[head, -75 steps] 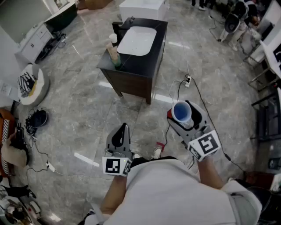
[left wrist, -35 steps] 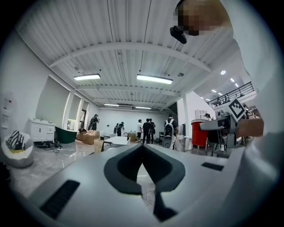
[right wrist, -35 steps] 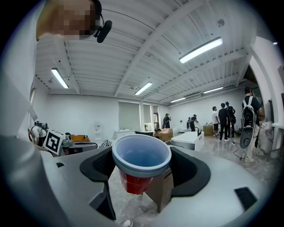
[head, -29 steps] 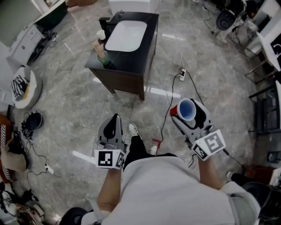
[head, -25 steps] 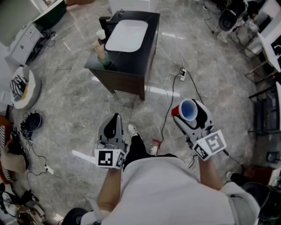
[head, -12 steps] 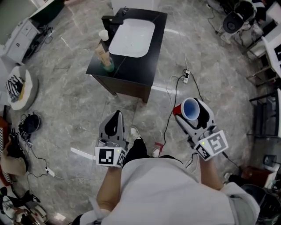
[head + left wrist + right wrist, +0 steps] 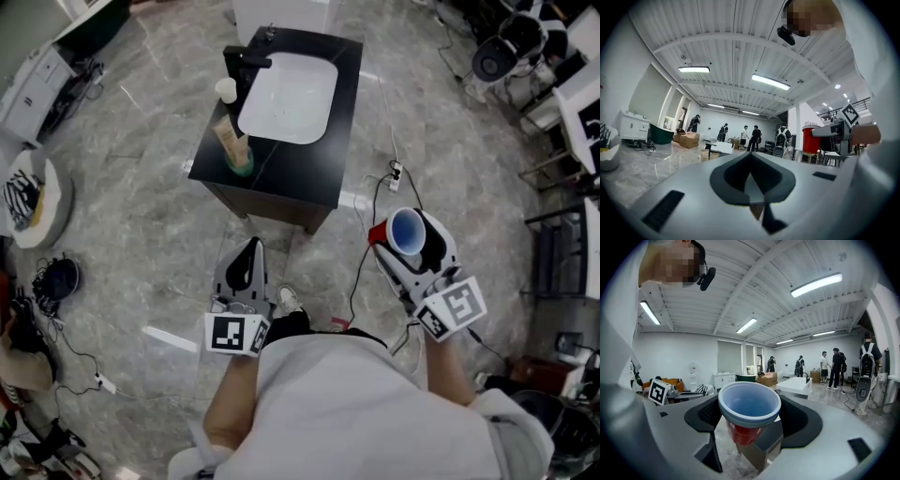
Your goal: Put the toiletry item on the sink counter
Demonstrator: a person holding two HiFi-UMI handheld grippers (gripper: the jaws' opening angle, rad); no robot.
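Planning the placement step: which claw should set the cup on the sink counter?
Right. The right claw grips the red cup, mouth up, and bare sink counter lies ahead. The left claw is shut and empty.

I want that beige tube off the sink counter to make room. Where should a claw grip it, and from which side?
Grip the beige tube at mid-body, above the green cap it stands on, coming in from the near edge of the counter. The basin flanks it, and that side looks open.
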